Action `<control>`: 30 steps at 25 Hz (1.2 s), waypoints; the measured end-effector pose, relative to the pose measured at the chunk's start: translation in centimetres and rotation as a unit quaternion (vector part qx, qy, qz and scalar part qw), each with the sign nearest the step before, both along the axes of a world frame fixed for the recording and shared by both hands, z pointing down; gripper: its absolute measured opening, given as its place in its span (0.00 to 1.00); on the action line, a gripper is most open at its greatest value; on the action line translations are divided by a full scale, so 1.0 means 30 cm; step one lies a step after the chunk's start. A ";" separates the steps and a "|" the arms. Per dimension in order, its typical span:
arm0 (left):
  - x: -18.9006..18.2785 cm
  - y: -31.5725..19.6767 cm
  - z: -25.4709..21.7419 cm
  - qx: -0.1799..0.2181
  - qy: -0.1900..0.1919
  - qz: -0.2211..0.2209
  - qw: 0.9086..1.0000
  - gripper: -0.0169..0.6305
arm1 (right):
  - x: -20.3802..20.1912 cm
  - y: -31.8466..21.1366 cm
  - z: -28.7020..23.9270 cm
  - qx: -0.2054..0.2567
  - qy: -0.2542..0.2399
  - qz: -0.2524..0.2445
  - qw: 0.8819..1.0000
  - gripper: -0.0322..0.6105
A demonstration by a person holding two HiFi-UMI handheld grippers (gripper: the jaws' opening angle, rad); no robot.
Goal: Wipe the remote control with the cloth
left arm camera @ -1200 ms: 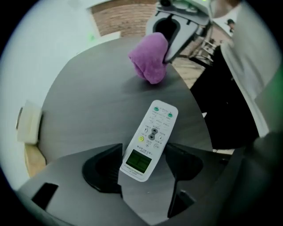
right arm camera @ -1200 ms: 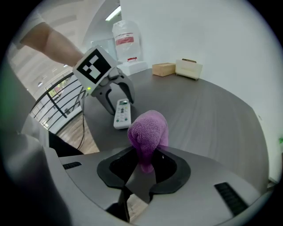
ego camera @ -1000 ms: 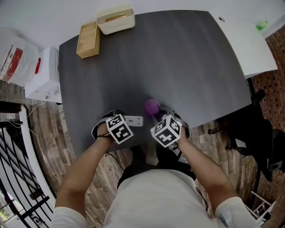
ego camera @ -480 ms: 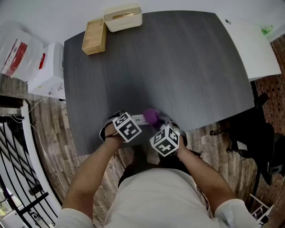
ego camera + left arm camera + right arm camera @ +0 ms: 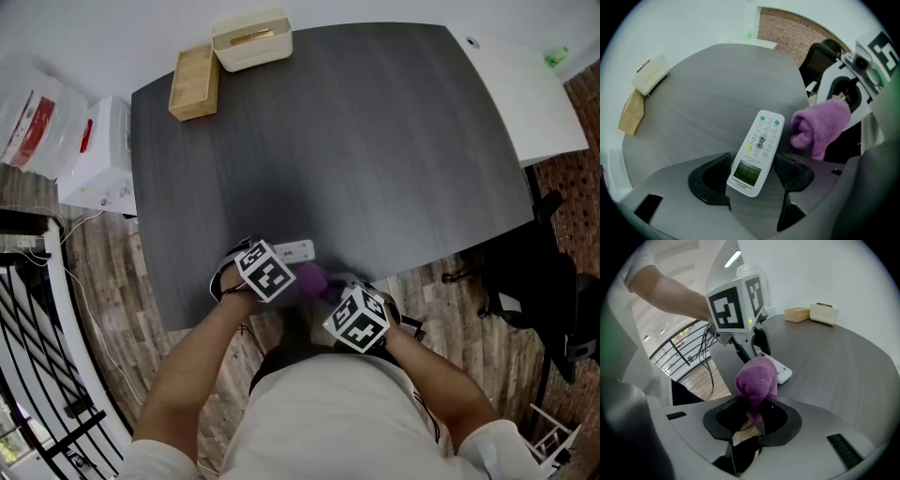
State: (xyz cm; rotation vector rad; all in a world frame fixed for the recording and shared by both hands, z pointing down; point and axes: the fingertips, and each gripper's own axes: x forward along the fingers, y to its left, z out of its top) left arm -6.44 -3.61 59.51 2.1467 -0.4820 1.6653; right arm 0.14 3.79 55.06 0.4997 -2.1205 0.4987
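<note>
cloth [image 5: 312, 277] slid back beside remote [image 5: 295, 251]; right gripper [image 5: 755, 417] clamps it

Head view steeply down over table [image 5: 375, 141], gripper views low, close, facing each other, sharing remote control [image 5: 292, 251]

The table [image 5: 375, 141] has a dark grey top with a fine wood grain and rounded corners. Three things lie on it. At the far left corner there is a flat wooden box [image 5: 194, 82], and just beside it, at the far edge, stands a cream-coloured box [image 5: 251, 39]; it is not clear if the two touch. The white remote control [image 5: 292, 251] lies close to the near edge, with its buttons facing up, well apart from both boxes. Its long side runs roughly along that edge.
</note>
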 end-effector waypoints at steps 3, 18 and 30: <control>-0.003 -0.005 -0.003 0.000 0.013 -0.016 1.000 0.48 | 0.003 -0.011 0.003 -0.005 -0.005 0.024 1.000 0.20; 0.029 0.178 -0.017 -0.049 0.069 -0.013 0.996 0.48 | 0.037 -0.273 0.043 0.033 0.028 0.110 0.993 0.20; 0.094 0.226 -0.033 -0.064 0.110 -0.026 0.992 0.48 | 0.032 -0.317 0.038 0.052 0.033 0.082 0.995 0.20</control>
